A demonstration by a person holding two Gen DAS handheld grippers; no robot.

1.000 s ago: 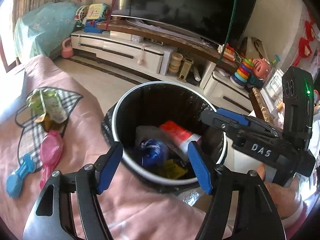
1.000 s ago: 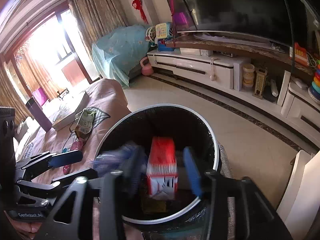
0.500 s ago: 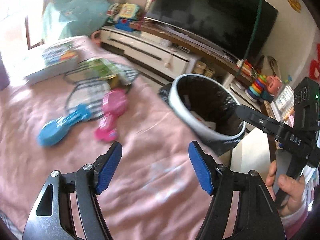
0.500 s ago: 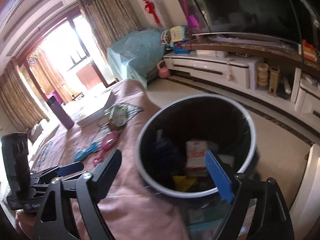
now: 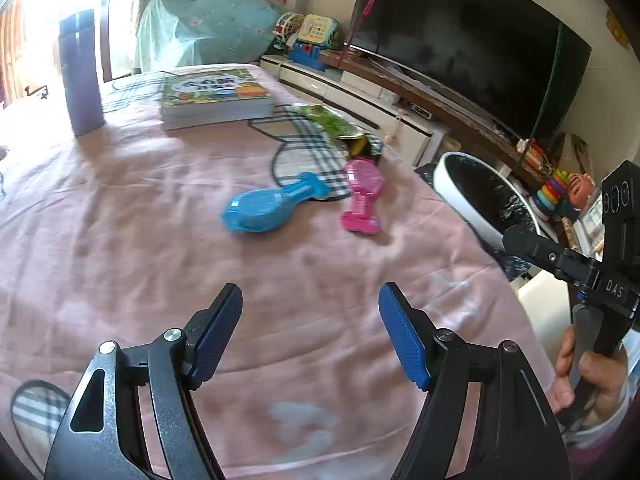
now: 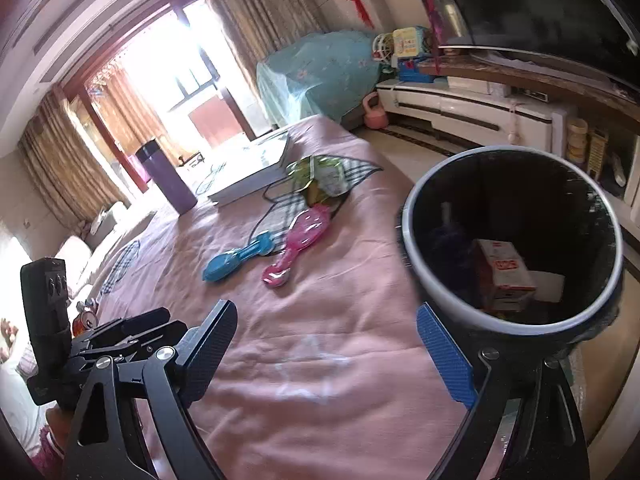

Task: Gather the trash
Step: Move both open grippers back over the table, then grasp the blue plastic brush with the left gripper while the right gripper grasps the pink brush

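Trash bin (image 6: 408,236) shadow hides a dark blue item (image 6: 448,248)

Green snack wrapper (image 6: 320,176) lies crumpled near white-rimmed bin (image 6: 424,280) holding carton (image 6: 502,276)

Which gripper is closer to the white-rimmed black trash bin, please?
Right. The right gripper sits beside the white-rimmed black trash bin; the left gripper hovers over the pink bedspread, farther away.
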